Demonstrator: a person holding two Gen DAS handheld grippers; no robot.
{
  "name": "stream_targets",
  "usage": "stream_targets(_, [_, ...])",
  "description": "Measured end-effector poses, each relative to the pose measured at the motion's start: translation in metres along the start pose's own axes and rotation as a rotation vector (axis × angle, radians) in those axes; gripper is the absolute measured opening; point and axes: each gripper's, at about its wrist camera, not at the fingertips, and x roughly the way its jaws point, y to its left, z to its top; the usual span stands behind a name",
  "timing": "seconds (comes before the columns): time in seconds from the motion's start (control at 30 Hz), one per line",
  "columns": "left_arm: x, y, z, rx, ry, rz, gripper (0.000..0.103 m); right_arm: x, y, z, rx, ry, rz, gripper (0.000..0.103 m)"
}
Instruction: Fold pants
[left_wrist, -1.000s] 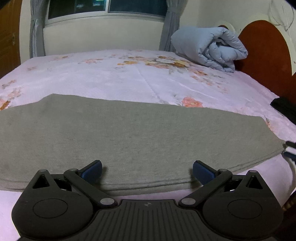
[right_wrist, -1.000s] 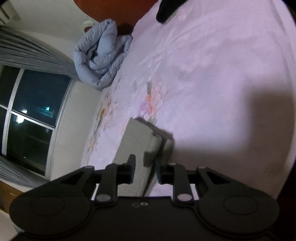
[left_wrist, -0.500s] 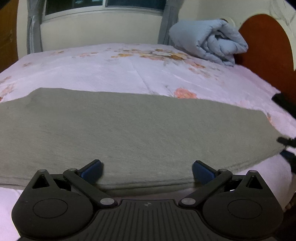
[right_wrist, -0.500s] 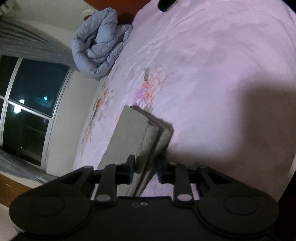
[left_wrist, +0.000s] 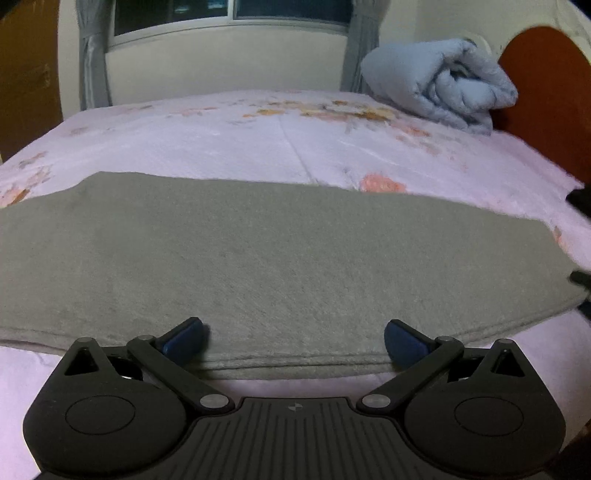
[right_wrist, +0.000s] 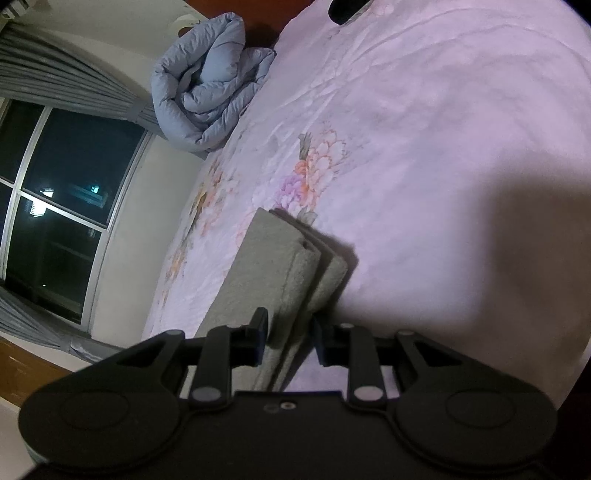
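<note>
The grey pants (left_wrist: 280, 266) lie folded lengthwise in a long flat band across the near side of the bed. My left gripper (left_wrist: 293, 341) is wide open at the pants' near long edge, one blue fingertip (left_wrist: 184, 338) at each side, touching the fabric edge. In the right wrist view the pants' end (right_wrist: 284, 273) shows stacked layers. My right gripper (right_wrist: 290, 341) is rolled sideways with its jaws partly open around those layers at the end of the pants, not pinching them.
The bed has a pink floral sheet (left_wrist: 295, 147). A rolled light-blue quilt (left_wrist: 439, 96) sits at the far right by the red-brown headboard (left_wrist: 546, 96). A dark object (right_wrist: 345, 9) lies on the sheet near the headboard. A window and grey curtains are behind the bed.
Both grippers have moved in closer to the pants. The right gripper's jaws now straddle the layered end, which has grown larger in its view. The pants have not moved.
</note>
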Motion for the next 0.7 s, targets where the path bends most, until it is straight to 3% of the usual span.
stream_targets(0.07, [0.008, -0.006, -0.005, 0.042, 0.009, 0.024, 0.103, 0.002, 0.002, 0.000, -0.016, 0.001, -0.008, 0.018])
stream_targets(0.27, [0.010, -0.010, -0.007, 0.045, 0.014, 0.045, 0.103, 0.011, 0.012, 0.004, -0.055, 0.010, -0.039, 0.020])
stream_targets(0.33, [0.010, -0.011, -0.008, 0.047, 0.011, 0.048, 0.103, 0.010, 0.021, 0.003, -0.090, 0.008, -0.038, 0.006])
stream_targets(0.47, [0.008, -0.007, -0.006, 0.025, 0.013, 0.028, 0.103, 0.001, 0.060, -0.004, -0.206, -0.007, 0.001, 0.004])
stream_targets(0.57, [-0.009, 0.023, 0.002, -0.008, -0.016, -0.039, 0.103, -0.004, 0.104, -0.017, -0.322, 0.004, 0.058, 0.004])
stream_targets(0.7, [-0.045, 0.118, 0.013, -0.155, -0.084, 0.024, 0.103, 0.000, 0.168, -0.058, -0.473, 0.024, 0.138, 0.004])
